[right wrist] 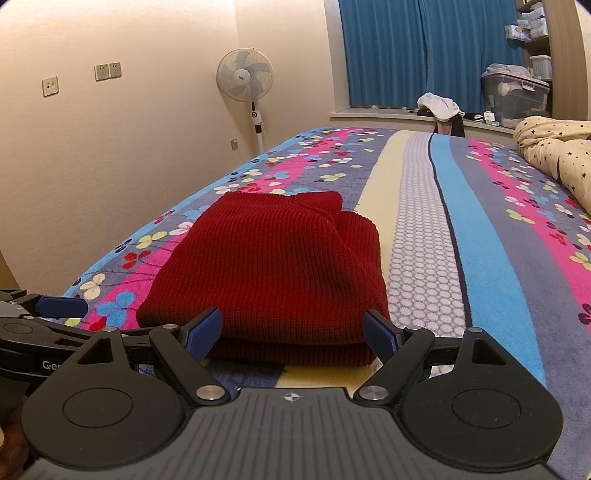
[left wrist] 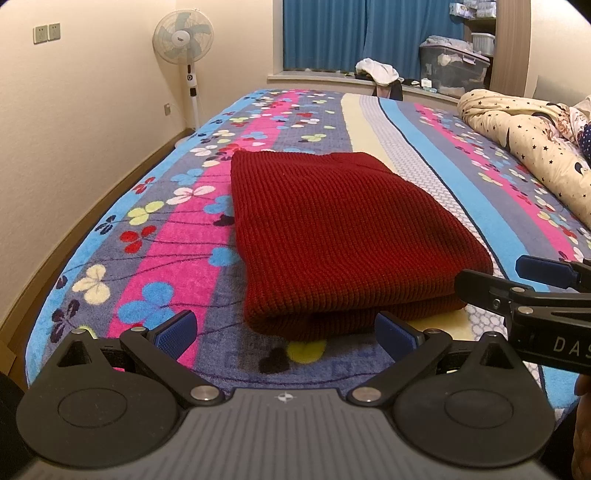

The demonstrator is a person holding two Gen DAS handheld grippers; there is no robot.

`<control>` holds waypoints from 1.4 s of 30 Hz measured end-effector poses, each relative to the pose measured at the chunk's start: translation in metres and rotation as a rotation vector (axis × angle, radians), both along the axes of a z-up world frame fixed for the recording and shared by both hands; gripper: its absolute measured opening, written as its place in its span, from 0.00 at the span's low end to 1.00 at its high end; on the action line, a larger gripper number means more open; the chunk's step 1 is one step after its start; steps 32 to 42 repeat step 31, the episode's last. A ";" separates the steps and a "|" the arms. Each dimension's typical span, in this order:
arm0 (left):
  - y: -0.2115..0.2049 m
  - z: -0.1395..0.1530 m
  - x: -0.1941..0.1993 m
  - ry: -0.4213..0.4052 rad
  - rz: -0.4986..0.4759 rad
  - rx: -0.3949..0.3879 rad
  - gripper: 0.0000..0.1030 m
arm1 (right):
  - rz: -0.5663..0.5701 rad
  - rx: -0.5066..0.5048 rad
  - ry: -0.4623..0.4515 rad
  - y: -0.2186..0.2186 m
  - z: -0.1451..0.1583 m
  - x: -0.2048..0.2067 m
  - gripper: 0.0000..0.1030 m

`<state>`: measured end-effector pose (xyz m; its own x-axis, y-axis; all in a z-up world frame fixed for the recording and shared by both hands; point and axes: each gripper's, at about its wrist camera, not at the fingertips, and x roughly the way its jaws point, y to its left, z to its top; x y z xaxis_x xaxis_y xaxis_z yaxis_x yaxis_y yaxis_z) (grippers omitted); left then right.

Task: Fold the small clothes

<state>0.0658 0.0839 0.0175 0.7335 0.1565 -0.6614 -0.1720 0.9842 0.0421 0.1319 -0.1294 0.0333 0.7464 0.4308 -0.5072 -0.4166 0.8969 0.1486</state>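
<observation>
A dark red knitted garment (left wrist: 332,236) lies folded in a thick rectangle on the patterned bedspread (left wrist: 155,236). My left gripper (left wrist: 286,334) is open just short of its near left corner, nothing between its blue pads. In the right wrist view the same red garment (right wrist: 273,273) shows its folded near edge. My right gripper (right wrist: 293,334) is open, its pads standing on either side of that edge without pinching it. The right gripper (left wrist: 517,284) also shows at the left wrist view's right edge, and the left gripper (right wrist: 55,314) at the right wrist view's left edge.
A rolled cream star-print quilt (left wrist: 524,147) lies along the bed's right side. A standing fan (left wrist: 184,48) is by the far wall. Beyond the bed, a sill holds white clothes (left wrist: 378,70) and a plastic storage box (left wrist: 454,66) before blue curtains (left wrist: 351,33). The bed's left edge drops to the floor.
</observation>
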 end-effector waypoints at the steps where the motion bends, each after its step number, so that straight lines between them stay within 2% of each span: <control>1: 0.001 0.000 0.000 0.000 0.000 -0.003 0.99 | 0.000 0.001 0.000 0.000 0.000 0.000 0.83; 42: 0.000 0.004 -0.001 -0.014 -0.006 0.003 0.99 | 0.000 0.008 -0.001 -0.002 0.000 0.000 0.83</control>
